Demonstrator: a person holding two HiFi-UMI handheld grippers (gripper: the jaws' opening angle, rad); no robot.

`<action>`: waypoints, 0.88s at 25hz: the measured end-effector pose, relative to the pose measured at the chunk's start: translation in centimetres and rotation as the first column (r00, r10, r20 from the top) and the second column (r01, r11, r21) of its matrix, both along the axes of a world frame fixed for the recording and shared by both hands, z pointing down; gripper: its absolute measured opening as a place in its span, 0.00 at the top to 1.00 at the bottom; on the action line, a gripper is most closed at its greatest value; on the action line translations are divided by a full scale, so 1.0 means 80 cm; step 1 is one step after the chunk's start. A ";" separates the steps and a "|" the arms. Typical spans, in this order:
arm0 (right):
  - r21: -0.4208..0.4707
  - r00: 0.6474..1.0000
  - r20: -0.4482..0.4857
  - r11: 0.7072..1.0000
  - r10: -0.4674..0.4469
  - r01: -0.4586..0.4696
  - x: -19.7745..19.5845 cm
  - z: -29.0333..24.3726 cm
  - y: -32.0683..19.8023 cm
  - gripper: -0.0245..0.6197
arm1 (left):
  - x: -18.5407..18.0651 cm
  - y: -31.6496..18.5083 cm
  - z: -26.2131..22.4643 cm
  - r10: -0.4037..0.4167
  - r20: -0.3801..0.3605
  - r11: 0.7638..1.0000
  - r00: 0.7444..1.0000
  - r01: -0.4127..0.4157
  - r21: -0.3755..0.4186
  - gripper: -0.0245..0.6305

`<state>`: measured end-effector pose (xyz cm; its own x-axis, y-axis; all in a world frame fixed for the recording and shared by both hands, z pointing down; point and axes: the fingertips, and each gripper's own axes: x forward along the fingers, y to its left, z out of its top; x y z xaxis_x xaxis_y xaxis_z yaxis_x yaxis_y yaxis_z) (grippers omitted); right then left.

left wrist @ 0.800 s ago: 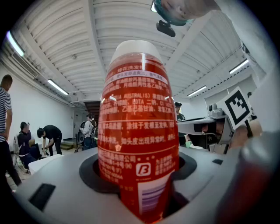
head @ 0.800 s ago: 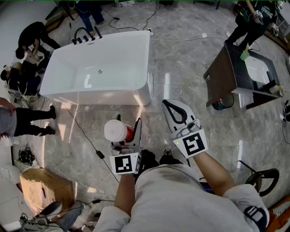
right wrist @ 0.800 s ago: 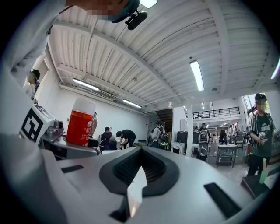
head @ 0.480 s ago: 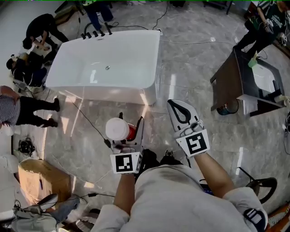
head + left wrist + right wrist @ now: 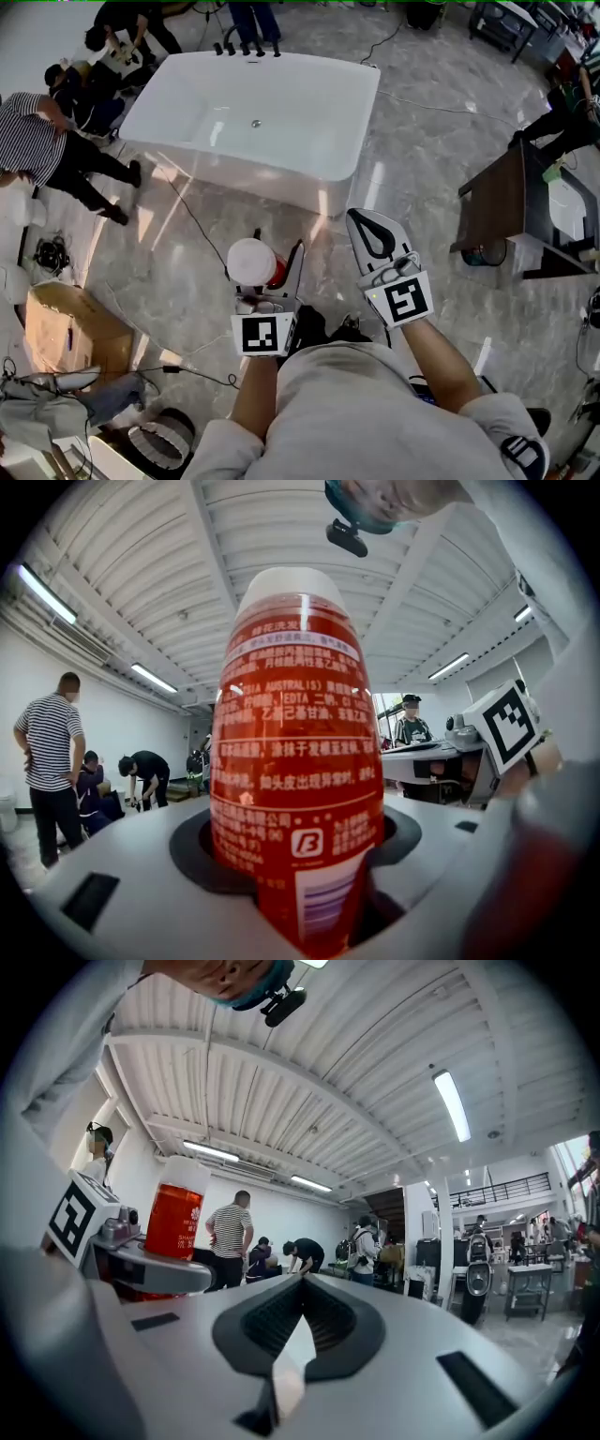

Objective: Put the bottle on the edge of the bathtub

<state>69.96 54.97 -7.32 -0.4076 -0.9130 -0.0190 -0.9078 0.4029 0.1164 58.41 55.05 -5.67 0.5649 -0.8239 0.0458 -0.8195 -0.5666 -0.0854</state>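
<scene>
A red bottle with a white cap stands upright between the jaws of my left gripper, which is shut on it. In the left gripper view the red bottle fills the middle, its printed label facing the camera. My right gripper hangs beside it to the right, shut and holding nothing; its jaws meet in the right gripper view, where the bottle shows at the left. The white bathtub stands ahead on the floor, well beyond both grippers.
Several people stand or crouch left of and behind the tub, one in a striped shirt. A dark cabinet with a white basin is at the right. A cardboard box and cables lie on the marble floor at the left.
The bathtub has shifted right and nearer in the head view as the person walks toward it. Both grippers keep their pose, and the bottle stays in the left one.
</scene>
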 end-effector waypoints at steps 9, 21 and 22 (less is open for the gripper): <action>-0.014 0.986 -0.036 0.987 -0.162 0.162 -0.097 0.004 -0.043 0.95 | -0.096 -0.030 0.013 -0.122 0.027 0.992 0.992 0.123 -0.019 0.51; -0.073 0.952 -0.068 0.953 -0.300 0.295 -0.226 0.025 -0.108 0.95 | -0.216 -0.084 0.017 -0.219 -0.009 0.975 0.976 0.219 -0.039 0.51; -0.081 0.949 -0.073 0.950 -0.307 0.301 -0.235 0.028 -0.114 0.95 | -0.227 -0.090 0.016 -0.223 -0.014 0.974 0.975 0.222 -0.040 0.51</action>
<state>51.13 45.87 -5.07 -0.6632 -0.7436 0.0849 -0.7295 0.6676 0.1490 40.21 47.84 -4.39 0.3686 -0.9269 0.0707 -0.9267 -0.3724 -0.0514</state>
